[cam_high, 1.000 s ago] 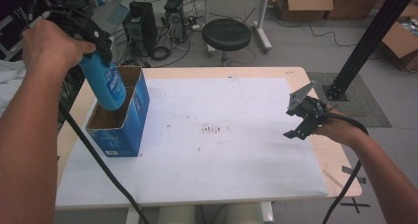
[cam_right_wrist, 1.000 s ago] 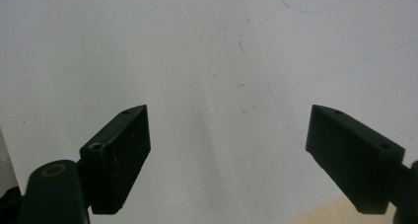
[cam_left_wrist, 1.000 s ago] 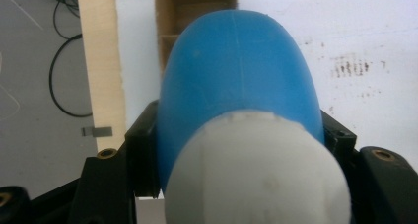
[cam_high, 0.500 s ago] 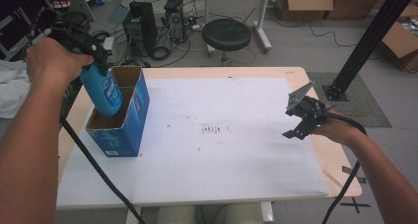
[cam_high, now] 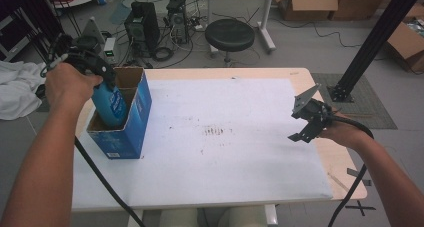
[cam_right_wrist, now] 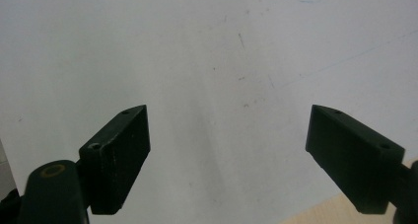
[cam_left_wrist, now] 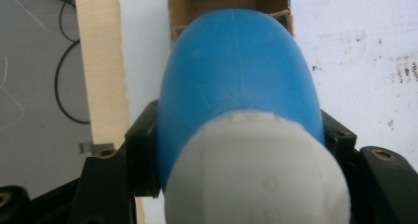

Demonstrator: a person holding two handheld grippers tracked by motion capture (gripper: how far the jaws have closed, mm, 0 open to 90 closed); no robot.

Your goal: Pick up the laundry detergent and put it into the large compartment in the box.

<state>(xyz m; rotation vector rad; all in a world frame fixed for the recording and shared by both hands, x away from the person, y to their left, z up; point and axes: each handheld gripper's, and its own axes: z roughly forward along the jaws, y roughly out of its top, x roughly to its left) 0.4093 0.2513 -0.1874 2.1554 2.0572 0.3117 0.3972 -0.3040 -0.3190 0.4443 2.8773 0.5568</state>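
**A:** Left hand-held gripper point(cam_high: 100, 74) is over the near-left part of the desk point(cam_high: 260, 197), clamped on a blue bottle point(cam_high: 111, 103) with a white cap point(cam_left_wrist: 256, 169).

**B:** The left gripper view confirms the grip: black jaws pressed against both sides of the bottle's shoulder, cap nearest the camera, body pointing away into the box.

**A:** That's the blue cardboard box point(cam_high: 127, 132), open at the top, brown inside, standing upright by the desk's left edge. The bottle's lower part is already inside the opening, its upper part above the rim, tilted a little toward the hand.

**B:** Is the bottom touching the floor of the box?

**A:** Can't tell, the box wall hides it.

**B:** And the right side?

**A:** Right hand-held gripper point(cam_high: 306, 121) hovers low at the desk's right edge, well apart from the box. In the right gripper view its jaws stand wide, nothing between them, just the white desk sheet point(cam_right_wrist: 207, 61) with faint marks.

**B:** So released and empty on the right, loaded on the left.
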